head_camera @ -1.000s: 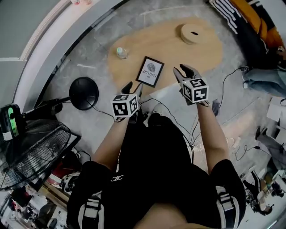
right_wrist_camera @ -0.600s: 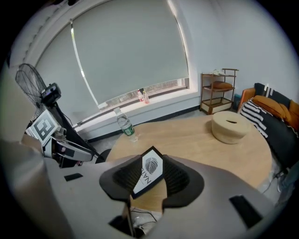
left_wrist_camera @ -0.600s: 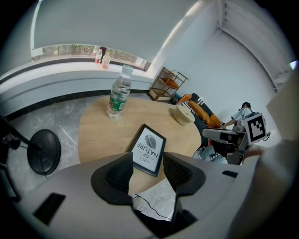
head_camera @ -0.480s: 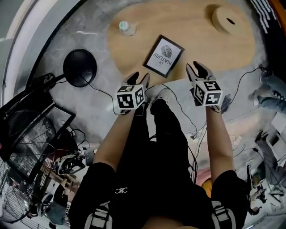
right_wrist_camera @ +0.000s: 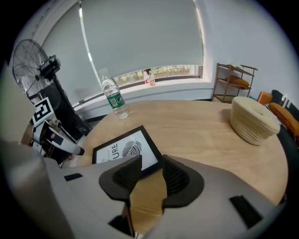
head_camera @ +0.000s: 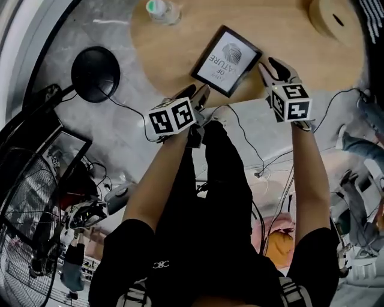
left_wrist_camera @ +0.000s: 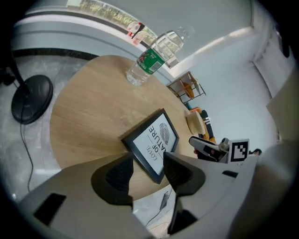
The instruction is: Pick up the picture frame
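Where the wooden table (head_camera: 282, 24) curves near the person, one picture frame (head_camera: 226, 52) lies flat on it, turned so a corner points toward the person. There are two grippers, one in each hand. There is one clear water bottle (head_camera: 161, 9) with a green label standing on the table, off to the left of the frame. One round pale box (head_camera: 336, 17) sits at the far right of the table.

The left gripper (head_camera: 201, 96) is low by the frame's near left side, and its jaws are open with a clear gap. In the left gripper view the frame's near corner shows past that gap. The right gripper (head_camera: 270, 66) is just beside the frame's right corner. Its jaws are open too, with only bare wood between them.

The table is light wood with a rounded edge. The floor (head_camera: 114, 36) is grey stone with thin black cables on it. One black round stand foot (head_camera: 95, 73) rests on the floor left of the table, and one fan (head_camera: 24, 234) in a wire cage is nearer the person. The room has a curved window with a grey blind (right_wrist_camera: 140, 37).

The frame has a thin dark border. Inside is a white sheet with a grey fingerprint picture and the words "LOVE OF NATURE".
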`<state>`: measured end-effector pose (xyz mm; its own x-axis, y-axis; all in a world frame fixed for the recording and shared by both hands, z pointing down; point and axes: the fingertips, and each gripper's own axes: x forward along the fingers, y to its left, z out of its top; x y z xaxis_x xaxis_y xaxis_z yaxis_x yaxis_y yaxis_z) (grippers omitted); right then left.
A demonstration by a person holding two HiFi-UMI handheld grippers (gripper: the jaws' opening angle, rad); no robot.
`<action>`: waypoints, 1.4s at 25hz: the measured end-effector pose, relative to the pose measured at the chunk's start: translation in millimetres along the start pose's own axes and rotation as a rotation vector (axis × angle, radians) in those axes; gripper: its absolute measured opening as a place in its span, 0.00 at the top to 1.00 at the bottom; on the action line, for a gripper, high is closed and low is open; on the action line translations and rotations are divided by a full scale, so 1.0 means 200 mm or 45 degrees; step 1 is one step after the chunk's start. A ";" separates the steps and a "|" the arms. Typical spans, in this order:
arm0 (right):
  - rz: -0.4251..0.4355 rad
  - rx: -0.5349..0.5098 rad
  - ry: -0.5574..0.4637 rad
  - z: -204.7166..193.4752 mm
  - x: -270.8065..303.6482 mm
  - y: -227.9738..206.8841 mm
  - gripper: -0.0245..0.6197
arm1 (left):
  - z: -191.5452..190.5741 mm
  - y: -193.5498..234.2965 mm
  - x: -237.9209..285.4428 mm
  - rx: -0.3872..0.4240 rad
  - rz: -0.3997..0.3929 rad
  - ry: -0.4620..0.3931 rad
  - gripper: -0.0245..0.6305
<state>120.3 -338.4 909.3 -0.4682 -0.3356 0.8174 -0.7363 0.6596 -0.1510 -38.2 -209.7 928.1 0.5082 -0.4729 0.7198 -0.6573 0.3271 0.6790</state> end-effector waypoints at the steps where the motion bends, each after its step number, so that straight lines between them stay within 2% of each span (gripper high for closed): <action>1: 0.000 -0.030 0.018 0.01 0.03 -0.01 0.74 | 0.01 0.01 0.02 -0.031 -0.005 -0.001 0.65; 10: 0.093 -0.246 0.106 0.04 0.26 -0.06 0.74 | -0.04 0.03 0.16 -0.150 -0.012 -0.015 0.65; 16: 0.179 -0.320 0.170 0.04 0.42 -0.05 0.74 | -0.02 0.09 0.22 -0.273 0.028 -0.038 0.65; 20: 0.193 -0.339 0.222 0.04 0.45 -0.06 0.75 | 0.00 0.09 0.25 -0.329 0.059 -0.020 0.65; 23: 0.208 -0.321 0.212 0.03 0.47 -0.07 0.80 | 0.00 0.13 0.27 -0.313 0.146 -0.003 0.79; 26: 0.216 -0.283 0.193 0.01 0.47 -0.07 0.80 | -0.03 0.13 0.28 -0.289 0.174 -0.006 0.79; 30: 0.196 -0.334 0.227 -0.07 0.36 -0.01 0.82 | -0.09 0.13 0.21 -0.262 0.139 0.000 0.80; 32: 0.198 -0.344 0.239 -0.08 0.35 0.00 0.83 | -0.04 0.15 0.19 -0.244 0.146 -0.016 0.82; 35: 0.167 -0.332 0.191 -0.06 0.34 -0.03 0.83 | 0.06 0.14 0.20 -0.144 0.154 -0.023 0.82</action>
<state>99.3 -356.3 972.5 -0.4591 -0.1462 0.8763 -0.5153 0.8473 -0.1286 -41.8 -229.7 974.4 0.4184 -0.4391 0.7951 -0.6455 0.4721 0.6004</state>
